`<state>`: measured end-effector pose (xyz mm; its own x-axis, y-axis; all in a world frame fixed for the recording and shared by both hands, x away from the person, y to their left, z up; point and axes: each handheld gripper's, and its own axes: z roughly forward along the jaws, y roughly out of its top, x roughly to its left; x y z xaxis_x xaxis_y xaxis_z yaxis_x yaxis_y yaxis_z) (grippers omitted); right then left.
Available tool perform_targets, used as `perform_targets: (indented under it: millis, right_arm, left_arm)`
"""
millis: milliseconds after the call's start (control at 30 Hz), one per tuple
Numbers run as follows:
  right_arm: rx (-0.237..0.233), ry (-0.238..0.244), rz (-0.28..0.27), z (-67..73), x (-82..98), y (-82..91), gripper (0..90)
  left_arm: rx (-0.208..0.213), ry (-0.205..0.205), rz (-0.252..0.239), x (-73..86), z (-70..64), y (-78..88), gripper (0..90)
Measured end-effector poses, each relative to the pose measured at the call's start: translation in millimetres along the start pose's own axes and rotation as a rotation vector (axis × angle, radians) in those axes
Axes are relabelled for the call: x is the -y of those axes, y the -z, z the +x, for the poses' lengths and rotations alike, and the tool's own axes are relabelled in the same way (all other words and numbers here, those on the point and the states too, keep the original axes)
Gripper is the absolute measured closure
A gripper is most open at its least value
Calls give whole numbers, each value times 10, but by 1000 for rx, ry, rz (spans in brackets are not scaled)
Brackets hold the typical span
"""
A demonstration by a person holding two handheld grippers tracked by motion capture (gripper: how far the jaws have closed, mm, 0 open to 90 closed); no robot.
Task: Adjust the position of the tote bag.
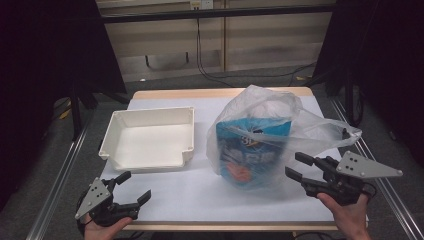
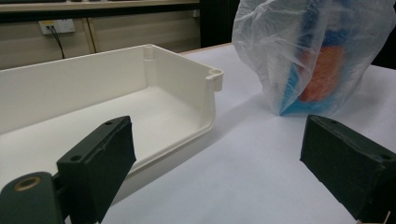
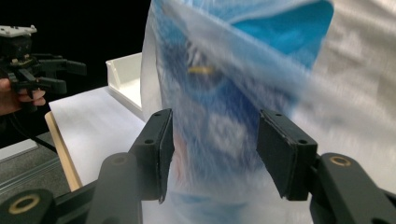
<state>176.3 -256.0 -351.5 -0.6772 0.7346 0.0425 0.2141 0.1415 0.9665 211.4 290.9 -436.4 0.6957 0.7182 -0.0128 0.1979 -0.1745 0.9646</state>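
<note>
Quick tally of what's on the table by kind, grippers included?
White tray: 1
Clear plastic bag: 1
Blue snack packet inside the bag: 1
Grippers: 2, the left gripper and the right gripper
Total: 5
</note>
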Motion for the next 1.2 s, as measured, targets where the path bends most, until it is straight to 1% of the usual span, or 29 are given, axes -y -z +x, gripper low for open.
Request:
perform_targets:
  millis: [100, 200, 233, 267, 333, 367, 400, 433, 500, 567, 600, 633, 700, 733, 800, 833, 867, 900, 933, 967, 1000, 1033, 1067, 1133, 1167, 1200]
  right_arm:
    - [-25, -12, -19, -54, -104, -31, 477]
    - [-19, -9, -16, -81, -164, -56, 477]
    - [-28, -4, -29, -120, -217, -87, 485]
    - [-29, -3, -31, -133, -233, -95, 489]
    - [-34, -1, -38, -169, -275, -105, 496]
    - [-26, 7, -38, -184, -298, -110, 506]
    - [-25, 4, -36, -203, -320, -112, 517]
    - [-23, 5, -34, -222, -342, -113, 540]
    - [-23, 8, -40, -267, -394, -120, 580]
    - [-24, 7, -40, -304, -441, -127, 643]
    - [-18, 9, -41, -325, -470, -128, 668]
    - [-21, 4, -48, -346, -496, -128, 678]
    - [-14, 12, -55, -387, -551, -125, 701]
    - [-6, 9, -57, -406, -580, -119, 702]
    - [-6, 9, -64, -430, -608, -118, 701]
    - [-6, 2, -79, -483, -679, -124, 689]
    - [-3, 3, -78, -499, -702, -132, 684]
    - [-2, 9, -70, -523, -730, -151, 675]
    - [6, 11, -66, -543, -756, -175, 670]
    - [7, 19, -59, -563, -777, -188, 660]
    - [7, 24, -55, -580, -795, -203, 633]
    - [15, 24, -49, -597, -810, -210, 620]
    - [12, 23, -51, -622, -817, -216, 620]
    - [10, 22, -49, -643, -821, -222, 615]
    - [21, 16, -48, -680, -826, -228, 584]
    - [18, 9, -52, -692, -827, -230, 576]
  left_arm:
    - [3, -5, -5, 0, 4, 12, 95]
    - [9, -2, -6, -1, -3, 8, 94]
    - [7, -7, -8, -4, -8, 6, 95]
    - [0, -10, -4, -7, -13, 10, 95]
    - [8, -10, -5, -12, -13, 16, 96]
    - [6, -13, -7, -13, -13, 19, 96]
    - [6, -13, -7, -13, -13, 19, 95]
    - [8, -3, -11, -6, -5, 24, 96]
    - [2, -5, -12, -5, 1, 30, 95]
    - [2, -11, -11, -7, 3, 31, 95]
    - [6, -6, -7, -7, -10, 25, 95]
    - [6, -6, -7, -7, -10, 25, 95]
    - [13, -9, -8, -11, -24, 17, 95]
    - [8, -21, -5, -18, -28, 21, 95]
    - [10, -17, -7, -17, -27, 22, 95]
    - [15, -21, -4, -13, -14, 20, 95]
    - [18, -15, -6, -13, -19, 14, 95]
    - [13, -19, -3, -15, -18, 13, 95]
    - [19, -18, -3, -14, -22, 10, 95]
    - [12, -16, -3, -15, -33, 12, 94]
    - [14, -14, -6, -13, -40, 13, 94]
    - [15, -23, 0, -13, -37, 17, 94]
    - [14, -24, 2, -12, -38, 17, 94]
    - [19, -23, -2, -10, -35, 11, 89]
    - [20, -16, 5, -8, -34, 2, 89]
    - [20, -16, 5, -8, -34, 2, 89]
